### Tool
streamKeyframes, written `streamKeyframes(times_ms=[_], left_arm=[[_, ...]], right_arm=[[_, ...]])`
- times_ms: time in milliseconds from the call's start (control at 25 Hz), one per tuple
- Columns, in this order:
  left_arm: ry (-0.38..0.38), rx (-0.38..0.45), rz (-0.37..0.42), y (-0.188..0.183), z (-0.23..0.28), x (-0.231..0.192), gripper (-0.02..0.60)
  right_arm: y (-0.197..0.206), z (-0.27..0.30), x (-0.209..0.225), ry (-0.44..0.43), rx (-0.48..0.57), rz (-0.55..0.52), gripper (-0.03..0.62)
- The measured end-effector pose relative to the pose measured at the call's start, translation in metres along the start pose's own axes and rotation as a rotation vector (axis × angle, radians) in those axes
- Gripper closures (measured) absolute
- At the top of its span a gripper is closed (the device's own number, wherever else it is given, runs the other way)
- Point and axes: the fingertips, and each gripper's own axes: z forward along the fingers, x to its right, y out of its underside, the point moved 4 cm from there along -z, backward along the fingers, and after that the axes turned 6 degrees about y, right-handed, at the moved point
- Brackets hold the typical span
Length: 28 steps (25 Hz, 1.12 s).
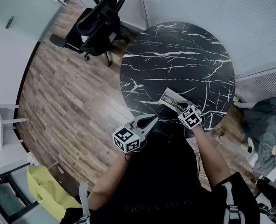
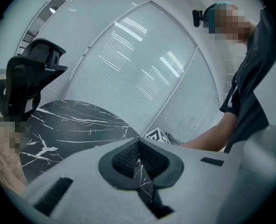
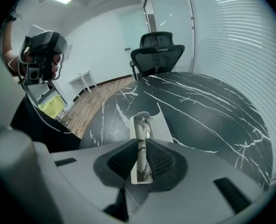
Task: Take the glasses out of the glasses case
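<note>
Right gripper (image 3: 141,148) pinches the pale, open glasses case (image 3: 159,125) on the round black marble table (image 3: 212,111); left gripper (image 2: 138,153) closed, empty.

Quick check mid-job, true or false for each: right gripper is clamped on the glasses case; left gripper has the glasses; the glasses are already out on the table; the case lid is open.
1. The right gripper is clamped on the glasses case. True.
2. The left gripper has the glasses. False: its jaws are together with nothing between them.
3. The glasses are out on the table. False: they lie inside the case.
4. The case lid is open. True.
</note>
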Motion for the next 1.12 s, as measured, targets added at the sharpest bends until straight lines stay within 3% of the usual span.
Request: streamKeyframes(times_ms=[360, 1120], left_arm=[[-0.012, -0.011, -0.013, 0.001, -0.001, -0.007, 0.563], [-0.043, -0.003, -0.033, 0.006, -0.003, -0.014, 0.563]], right_arm=[[0.005, 0.016, 0.002, -0.002, -0.041, -0.023, 0.559], [0.01, 0.036, 0.005, 0.017, -0.138, -0.198, 0.559]])
